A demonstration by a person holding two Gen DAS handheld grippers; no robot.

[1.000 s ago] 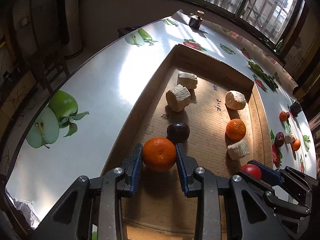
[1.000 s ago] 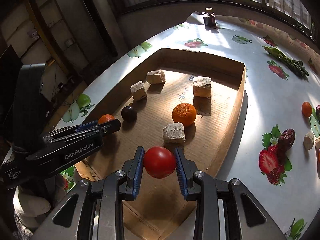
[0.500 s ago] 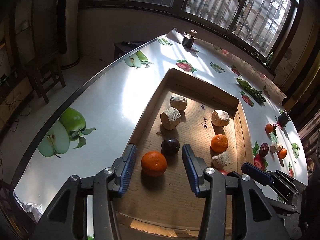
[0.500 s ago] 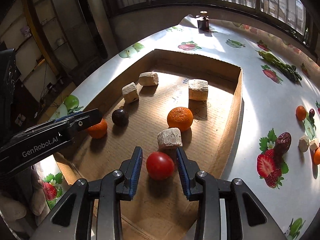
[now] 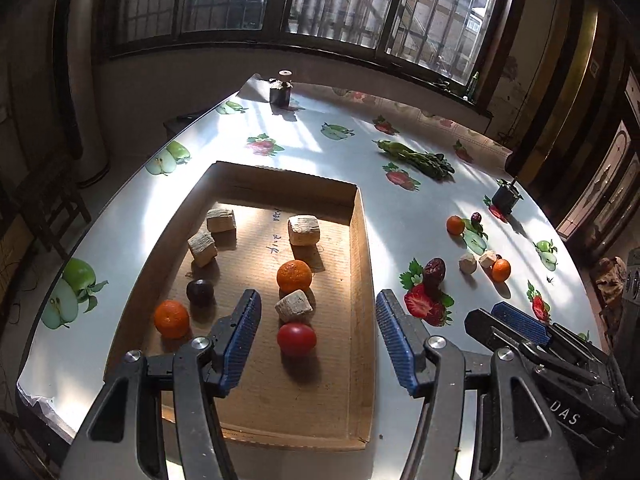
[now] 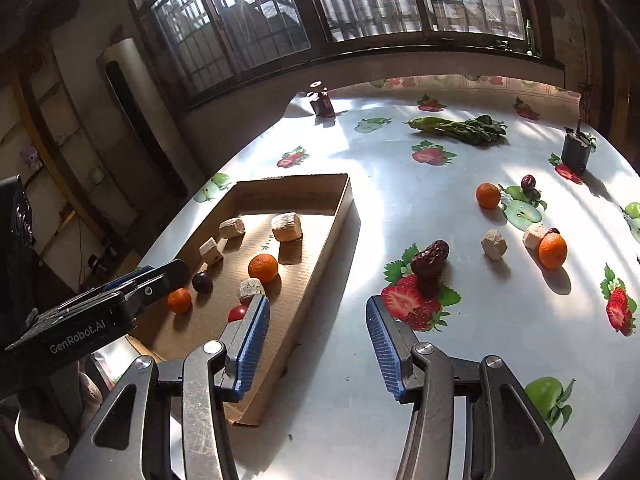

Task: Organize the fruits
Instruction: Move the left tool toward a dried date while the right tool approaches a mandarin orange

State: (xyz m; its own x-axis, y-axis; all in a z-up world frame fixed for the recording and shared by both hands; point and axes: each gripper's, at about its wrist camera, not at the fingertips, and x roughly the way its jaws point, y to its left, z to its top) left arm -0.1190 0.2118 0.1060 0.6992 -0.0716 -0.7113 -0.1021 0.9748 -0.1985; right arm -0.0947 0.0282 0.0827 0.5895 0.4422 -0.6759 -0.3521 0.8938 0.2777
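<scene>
The left gripper [image 5: 318, 338] has just been opening and holds nothing; the tomato [image 5: 296, 339] lies in the cardboard tray [image 5: 362, 280] between its spread jaws. The right gripper [image 6: 316, 338], likewise opening and empty, hangs over the table [image 6: 400, 200] right of the tray.

Both wrist views overlook the cardboard tray [image 5: 362, 240]

Brown cardboard tray [image 5: 362, 280]. In it: 2 orange oranges, red tomato [image 5: 296, 339], dark purple plum [image 5: 199, 292], pale tan blocks. Tablecloth [image 6: 400, 200] white w/ pics of red strawberries & green apples. Dark red date [image 6: 431, 259]. Gripper pads [image 5: 240, 344] blue w/ ridges.
</scene>
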